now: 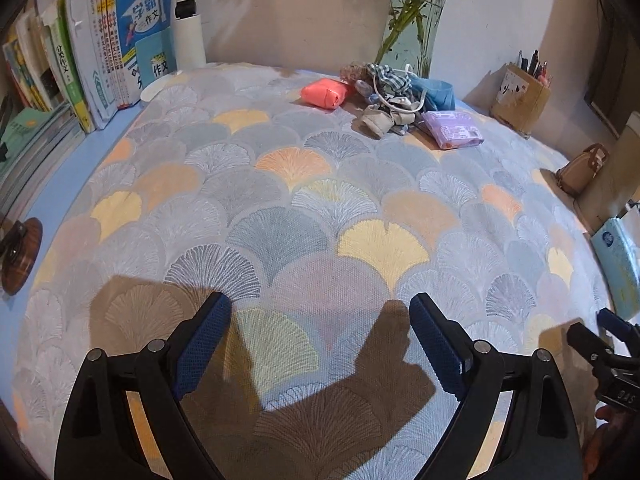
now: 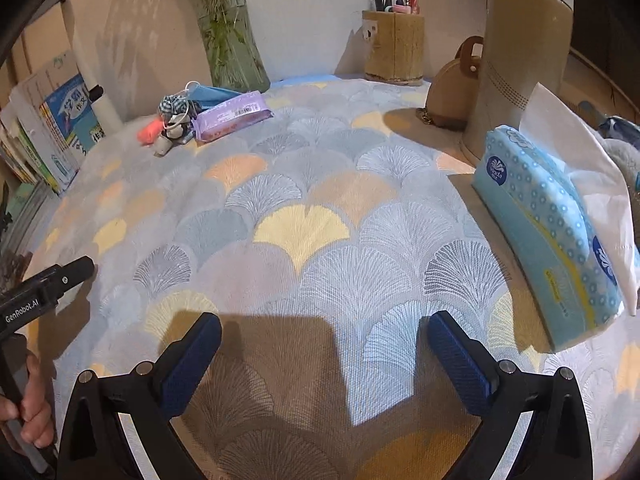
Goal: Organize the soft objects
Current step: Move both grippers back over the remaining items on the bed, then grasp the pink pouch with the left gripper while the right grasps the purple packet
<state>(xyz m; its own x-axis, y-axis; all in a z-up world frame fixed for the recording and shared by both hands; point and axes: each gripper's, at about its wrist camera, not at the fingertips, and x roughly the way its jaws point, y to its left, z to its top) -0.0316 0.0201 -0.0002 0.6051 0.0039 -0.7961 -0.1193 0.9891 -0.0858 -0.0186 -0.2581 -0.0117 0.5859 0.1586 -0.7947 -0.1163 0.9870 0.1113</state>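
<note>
A pile of soft things lies at the far side of the patterned cloth: a coral pouch [image 1: 323, 93], a small doll [image 1: 378, 96], a blue face mask [image 1: 436, 92] and a purple wipes pack [image 1: 452, 129]. The right wrist view shows the same pile, with the wipes pack [image 2: 232, 115] and coral pouch [image 2: 147, 132]. A blue tissue pack [image 2: 552, 240] stands at the right, close to my right gripper. My left gripper [image 1: 320, 312] is open and empty above the near cloth. My right gripper [image 2: 324, 330] is open and empty.
Books [image 1: 100, 48] stand along the left. A glass vase [image 2: 230, 36] with stems, a pen holder [image 2: 394, 46], a tan bag [image 2: 452, 92] and a tall beige appliance [image 2: 520, 52] line the back and right. A round wooden item [image 1: 22, 254] lies at the left edge.
</note>
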